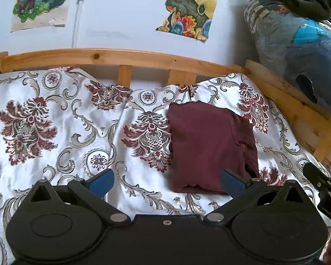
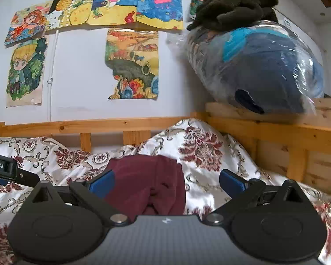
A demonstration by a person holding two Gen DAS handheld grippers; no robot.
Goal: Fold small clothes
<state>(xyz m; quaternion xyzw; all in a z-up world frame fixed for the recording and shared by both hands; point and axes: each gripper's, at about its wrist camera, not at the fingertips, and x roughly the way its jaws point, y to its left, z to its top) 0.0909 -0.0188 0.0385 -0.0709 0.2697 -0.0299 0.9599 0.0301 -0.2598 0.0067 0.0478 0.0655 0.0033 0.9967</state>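
Maroon garment [image 1: 211,148] lies folded into a rough square on the floral bedspread [image 1: 55,119], toward the right side of the bed, near the wooden bed frame [image 1: 112,58]. My left gripper [image 1: 167,182] hangs just short of its near edge, blue pads spread wide, nothing between them; the right-hand pad overlaps the cloth's near corner in view, contact I cannot confirm. My right gripper [image 2: 166,182] is likewise spread and empty, low over the near end of the same garment [image 2: 147,181], which shows a soft rolled bulge there. Judgement: thin knit, light, limp, no stiffness; it will sag and unfold if lifted by one point. The satin-looking bedspread beneath probably lets it slide, so a pinch should take all layers at a folded edge, ideally both near corners together, one per gripper. Nothing fragile. Writing: the left gripper's body, seen from the right wrist [image 2: 2,167], reads "obot.AI", start cut off. The right gripper's body, seen from the left wrist [image 1: 328,196], shows "DA", rest out of view. Drawings [image 2: 132,64] on the wall carry some characters at top, too small to read.
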